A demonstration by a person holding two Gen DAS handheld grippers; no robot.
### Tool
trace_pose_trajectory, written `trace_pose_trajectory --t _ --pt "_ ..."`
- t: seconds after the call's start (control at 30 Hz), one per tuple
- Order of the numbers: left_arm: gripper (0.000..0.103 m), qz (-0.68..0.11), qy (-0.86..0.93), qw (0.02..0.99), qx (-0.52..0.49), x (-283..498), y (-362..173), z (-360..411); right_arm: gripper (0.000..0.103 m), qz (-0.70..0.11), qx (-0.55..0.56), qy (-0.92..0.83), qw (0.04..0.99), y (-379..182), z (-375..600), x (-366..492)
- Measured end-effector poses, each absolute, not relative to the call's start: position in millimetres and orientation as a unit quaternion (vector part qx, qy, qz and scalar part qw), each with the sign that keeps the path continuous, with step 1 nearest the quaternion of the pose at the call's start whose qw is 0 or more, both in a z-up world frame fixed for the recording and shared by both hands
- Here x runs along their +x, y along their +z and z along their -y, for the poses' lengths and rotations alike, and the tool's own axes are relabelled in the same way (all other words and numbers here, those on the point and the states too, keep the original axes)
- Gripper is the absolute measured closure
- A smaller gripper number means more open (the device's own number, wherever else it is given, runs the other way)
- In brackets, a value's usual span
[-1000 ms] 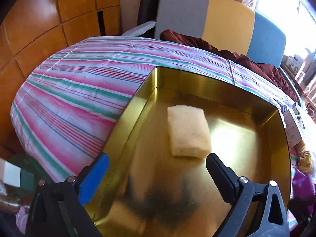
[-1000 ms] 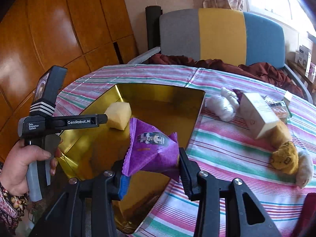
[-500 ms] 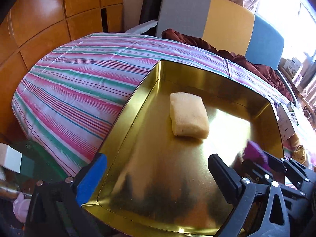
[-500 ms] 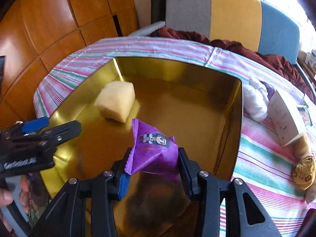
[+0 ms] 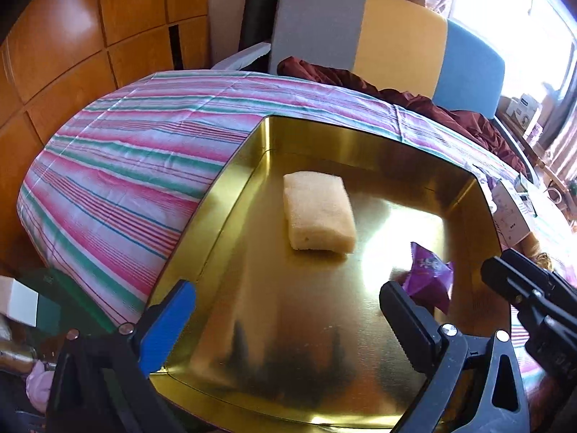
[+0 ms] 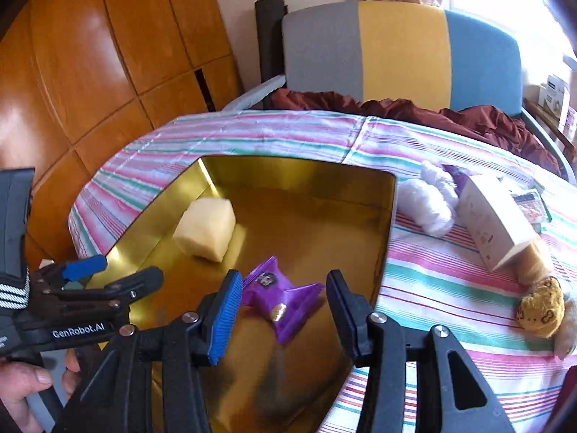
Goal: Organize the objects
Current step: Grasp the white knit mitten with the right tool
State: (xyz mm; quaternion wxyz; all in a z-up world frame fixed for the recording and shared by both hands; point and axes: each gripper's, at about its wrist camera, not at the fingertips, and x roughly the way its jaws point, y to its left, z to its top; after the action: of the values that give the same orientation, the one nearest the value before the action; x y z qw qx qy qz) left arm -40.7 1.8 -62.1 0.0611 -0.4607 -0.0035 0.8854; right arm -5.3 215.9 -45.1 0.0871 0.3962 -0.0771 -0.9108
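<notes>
A purple snack packet (image 6: 281,299) lies on the floor of the gold tray (image 6: 306,209). It sits between the fingers of my right gripper (image 6: 283,310), whose jaws are opening; gaps show on both sides and the pads do not press it. A pale yellow sponge (image 6: 205,229) rests farther back in the tray. My left gripper (image 5: 285,303) hovers open over the tray's near edge (image 5: 252,288) with nothing between its fingers. From the left wrist view I see the sponge (image 5: 319,213), the packet (image 5: 429,278) and one right finger (image 5: 512,278).
The tray sits on a striped tablecloth (image 6: 288,133). To its right lie a white fluffy wad (image 6: 429,205), a white box (image 6: 494,223) and a yellow plush toy (image 6: 537,306). A maroon cloth (image 6: 396,108) and a padded chair (image 6: 396,47) stand behind the table.
The right gripper carried the purple packet over the tray, its jaws spread and let the packet go; it now lies on the tray floor. The left gripper drew back slightly.
</notes>
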Motion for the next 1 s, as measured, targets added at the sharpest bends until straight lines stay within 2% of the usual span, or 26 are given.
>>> trace_pose_trajectory --t 0.3,0.53,0.7,0.87,1.0 --pt "0.001 -0.007 0.887 0.086 -0.453 -33.1 -53.3 -25.1 0.054 0.094 0.387 -0.916 0.054 -37.5 -247.0 8.6" --pt "0.000 -0.045 0.886 0.123 -0.445 -25.0 -47.9 -55.8 0.054 0.086 0.398 -0.913 0.018 -42.1 -289.3 34.3" --pt "0.000 -0.058 0.882 0.157 -0.440 -16.8 -42.9 -81.2 0.054 0.083 0.389 -0.916 -0.056 -33.5 -351.5 53.0" --pt "0.000 -0.073 0.877 0.188 -0.436 -5.5 -39.5 -108.0 0.043 0.113 0.390 -0.900 -0.159 -26.9 -436.6 60.6" --pt "0.000 -0.085 0.870 0.217 -0.434 4.2 -37.5 -131.3 0.043 0.138 0.427 -0.875 -0.180 -42.6 -487.3 55.5"
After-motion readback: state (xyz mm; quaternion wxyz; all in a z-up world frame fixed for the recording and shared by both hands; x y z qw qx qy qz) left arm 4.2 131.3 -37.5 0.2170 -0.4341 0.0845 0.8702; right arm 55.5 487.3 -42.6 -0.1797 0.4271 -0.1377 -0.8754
